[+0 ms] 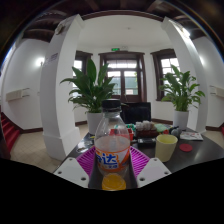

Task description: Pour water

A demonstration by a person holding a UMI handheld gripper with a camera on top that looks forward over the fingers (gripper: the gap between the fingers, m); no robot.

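The gripper [113,170] has its two fingers closed against the sides of a clear plastic bottle [112,140], the purple pads [86,161] pressing on its lower body at label height, so the bottle stands upright between them and fills the space just ahead of the camera. Gripping low on the body rather than at the neck looks like a choice made for pouring: it leaves the capped top free and gives a firm hold for tipping the bottle sideways. The bottle carries an orange-and-white label, and whether its cap is on tight or loosened cannot be told. Just to the right of the fingers and slightly beyond them stands a pale yellow-green cup [166,148] with its mouth up, apart from the bottle and near enough to serve as the likely receiver of the water. It rests on a dark table [190,158], along with a small red thing [186,148] just to the cup's right and a cluster of small colourful items [146,129] farther back. Nothing stands between bottle and cup, so the way across looks open; the red thing beside the cup is the nearest object a wide tilt could disturb. Beyond the table are two large potted plants [93,92], one on each side, white pillars, and a dark wooden doorway [124,75].
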